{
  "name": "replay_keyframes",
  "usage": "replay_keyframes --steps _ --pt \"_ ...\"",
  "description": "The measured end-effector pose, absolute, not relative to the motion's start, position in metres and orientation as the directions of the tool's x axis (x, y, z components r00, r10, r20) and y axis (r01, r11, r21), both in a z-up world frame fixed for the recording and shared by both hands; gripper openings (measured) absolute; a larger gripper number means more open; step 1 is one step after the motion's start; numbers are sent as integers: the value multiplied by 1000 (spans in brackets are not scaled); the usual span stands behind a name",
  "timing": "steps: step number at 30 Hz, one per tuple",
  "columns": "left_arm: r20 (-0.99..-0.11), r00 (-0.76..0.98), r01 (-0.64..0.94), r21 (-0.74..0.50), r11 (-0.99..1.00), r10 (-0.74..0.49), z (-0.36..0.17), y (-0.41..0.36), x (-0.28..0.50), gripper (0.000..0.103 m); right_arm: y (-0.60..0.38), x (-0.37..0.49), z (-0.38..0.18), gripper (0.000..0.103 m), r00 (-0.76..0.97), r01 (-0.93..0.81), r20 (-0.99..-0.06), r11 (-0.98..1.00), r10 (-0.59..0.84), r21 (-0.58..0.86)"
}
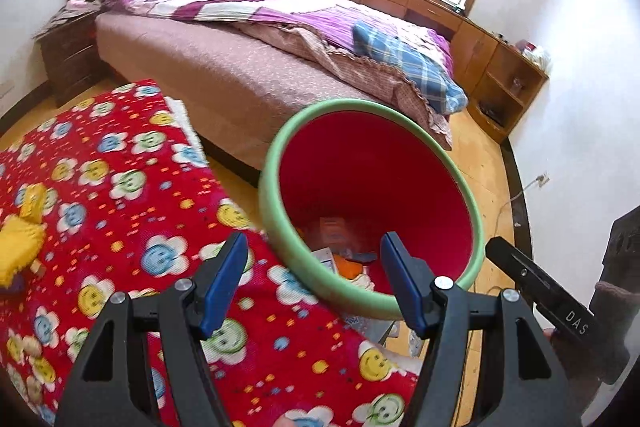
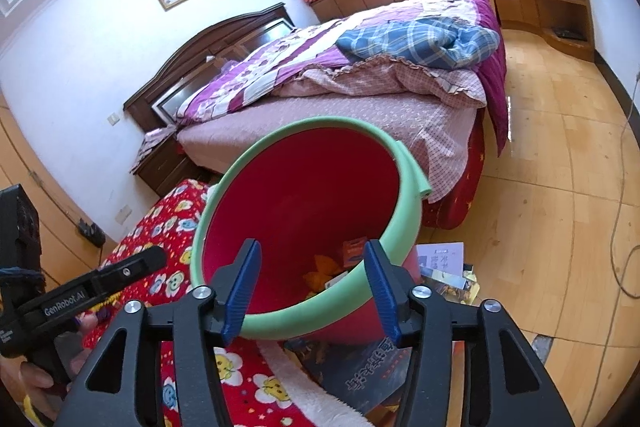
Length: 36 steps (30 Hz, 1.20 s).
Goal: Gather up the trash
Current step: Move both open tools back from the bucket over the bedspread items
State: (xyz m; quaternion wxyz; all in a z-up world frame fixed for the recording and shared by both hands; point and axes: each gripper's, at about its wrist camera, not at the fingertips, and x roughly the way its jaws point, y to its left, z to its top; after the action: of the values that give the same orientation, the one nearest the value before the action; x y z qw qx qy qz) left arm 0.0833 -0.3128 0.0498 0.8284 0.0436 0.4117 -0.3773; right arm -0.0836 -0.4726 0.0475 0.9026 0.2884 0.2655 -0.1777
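Here both hand-held grippers, the left (image 1: 312,259) marked "GenRobot.AI", the right (image 2: 310,267) "DAS", gape empty over the red bin (image 2: 304,187)

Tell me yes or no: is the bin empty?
No, the bin holds a small box and orange scraps at its bottom.

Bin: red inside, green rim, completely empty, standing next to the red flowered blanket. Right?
Not empty. The bin is red inside with a green rim, beside the flowered blanket, but both wrist views show trash at its bottom: a small orange box and other scraps.
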Motion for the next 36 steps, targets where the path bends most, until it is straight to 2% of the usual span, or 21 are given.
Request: replay_keyframes --steps 10,36 --pt "-703 446 584 -241 775 -554 60 -260 83 68 -442 -70 58 62 805 413 -582 816 -120 403" --pt "-692 603 317 -247 915 -396 73 -107 101 68 -336 -9 85 63 789 186 -609 914 81 362"
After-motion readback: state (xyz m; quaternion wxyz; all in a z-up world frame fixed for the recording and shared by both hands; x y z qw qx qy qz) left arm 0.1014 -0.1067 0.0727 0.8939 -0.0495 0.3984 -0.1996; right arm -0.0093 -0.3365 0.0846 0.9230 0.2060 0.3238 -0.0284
